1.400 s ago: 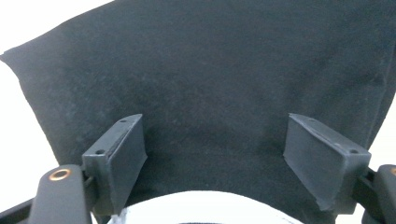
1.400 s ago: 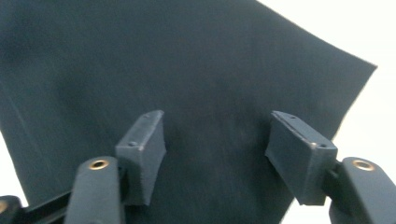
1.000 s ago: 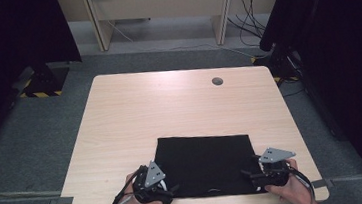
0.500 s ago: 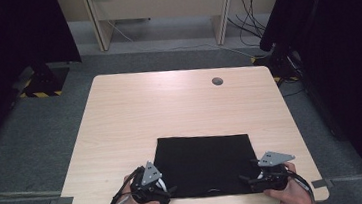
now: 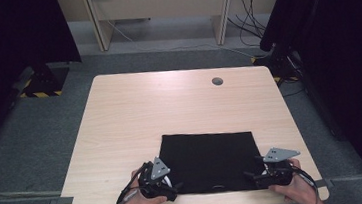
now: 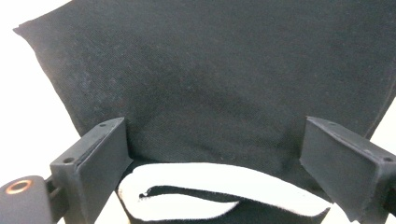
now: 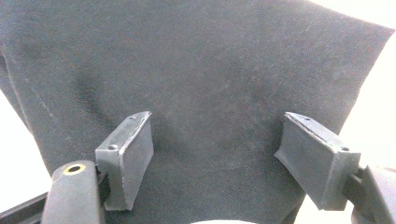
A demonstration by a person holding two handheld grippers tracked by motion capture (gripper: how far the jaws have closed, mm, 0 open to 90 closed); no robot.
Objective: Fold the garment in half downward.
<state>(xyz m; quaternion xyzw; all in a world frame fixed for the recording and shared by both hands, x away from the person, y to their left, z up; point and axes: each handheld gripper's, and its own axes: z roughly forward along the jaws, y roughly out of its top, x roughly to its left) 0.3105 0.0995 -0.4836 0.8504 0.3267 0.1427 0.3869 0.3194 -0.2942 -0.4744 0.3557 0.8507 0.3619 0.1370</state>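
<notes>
A black cloth (image 5: 209, 159) lies flat on the near half of the light wooden table (image 5: 169, 108). My left gripper (image 5: 174, 187) rests at its near left corner, and my right gripper (image 5: 249, 176) at its near right corner. In the left gripper view the cloth (image 6: 224, 79) lies under the open left gripper (image 6: 215, 140), with a curved white band (image 6: 219, 186) between the jaws, which do not press on it. In the right gripper view the right gripper (image 7: 217, 135) stands open over the cloth (image 7: 201, 70), gripping nothing.
A round cable hole (image 5: 217, 81) sits near the table's far right edge. Bare wood extends beyond and left of the cloth. Dark curtains (image 5: 7, 43) hang at both sides, and a desk frame (image 5: 160, 8) with cables stands behind the table.
</notes>
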